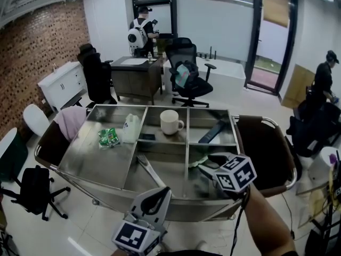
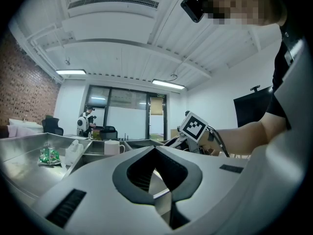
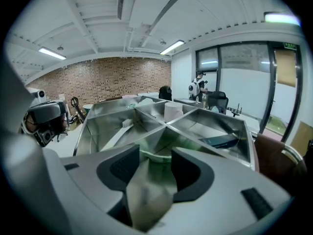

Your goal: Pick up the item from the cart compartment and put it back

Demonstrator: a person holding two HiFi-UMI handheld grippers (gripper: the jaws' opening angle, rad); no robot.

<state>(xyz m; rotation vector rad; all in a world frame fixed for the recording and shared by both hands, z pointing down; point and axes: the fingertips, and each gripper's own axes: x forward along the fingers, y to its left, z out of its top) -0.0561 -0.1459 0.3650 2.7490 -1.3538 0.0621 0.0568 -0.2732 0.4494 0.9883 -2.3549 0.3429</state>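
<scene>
The steel cart (image 1: 106,192) has several compartments. My right gripper (image 1: 206,163) reaches into the near right compartment, where a green packet (image 1: 196,162) lies. In the right gripper view the jaws (image 3: 156,151) stand apart, with the green packet (image 3: 150,187) in the gap between the pads; the pads do not press on it. My left gripper (image 1: 160,192) hovers at the cart's near rim, tips together and empty, as the left gripper view (image 2: 155,148) also shows.
A toothbrush (image 1: 151,169) lies in the near middle compartment. Behind it stand a white mug (image 1: 170,122), a dark remote-like bar (image 1: 212,132), a white bottle (image 1: 131,128) and a green snack pack (image 1: 108,137). Office chairs, desks and people are beyond the cart.
</scene>
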